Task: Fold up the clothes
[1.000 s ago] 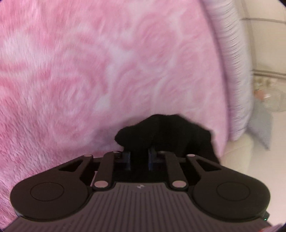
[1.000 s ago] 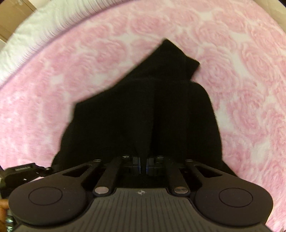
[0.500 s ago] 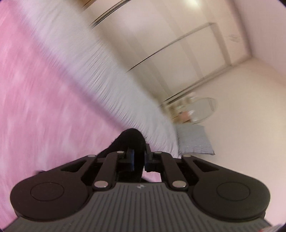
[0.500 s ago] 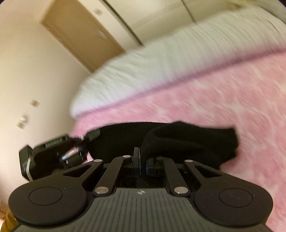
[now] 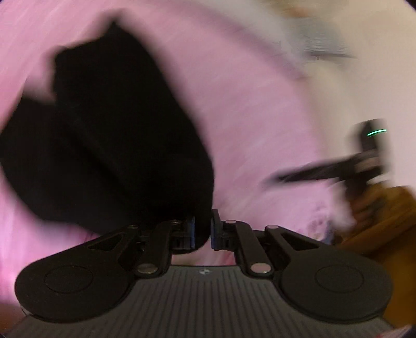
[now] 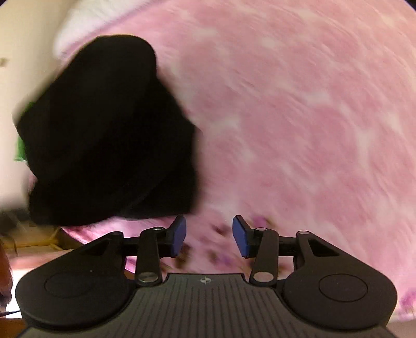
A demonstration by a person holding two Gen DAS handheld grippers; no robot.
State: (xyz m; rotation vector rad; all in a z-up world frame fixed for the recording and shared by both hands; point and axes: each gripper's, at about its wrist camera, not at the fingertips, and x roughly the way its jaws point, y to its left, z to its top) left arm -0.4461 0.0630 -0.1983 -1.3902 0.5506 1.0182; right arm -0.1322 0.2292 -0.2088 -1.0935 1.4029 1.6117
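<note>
A black garment [image 5: 109, 135] hangs bunched over the pink rose-patterned blanket [image 5: 247, 109]. My left gripper [image 5: 202, 231] is shut on a fold of it, the cloth pinched between the blue pads. In the right wrist view the same black garment [image 6: 109, 130] hangs at the left, apart from my right gripper [image 6: 209, 235], whose jaws are opening with nothing between them, only the pink blanket [image 6: 299, 117] below. The right gripper [image 5: 338, 166] also shows as a dark blur at the right of the left wrist view.
A white bed edge [image 6: 78, 23] runs along the far side of the blanket, with a cream wall behind. A brown sleeve [image 5: 384, 221] shows at the right of the left wrist view. Everything is motion-blurred.
The right gripper has let go of the black garment and its jaws have parted. The left gripper, still clamped on the cloth, has swung and rolled, lifting the garment off the blanket.
</note>
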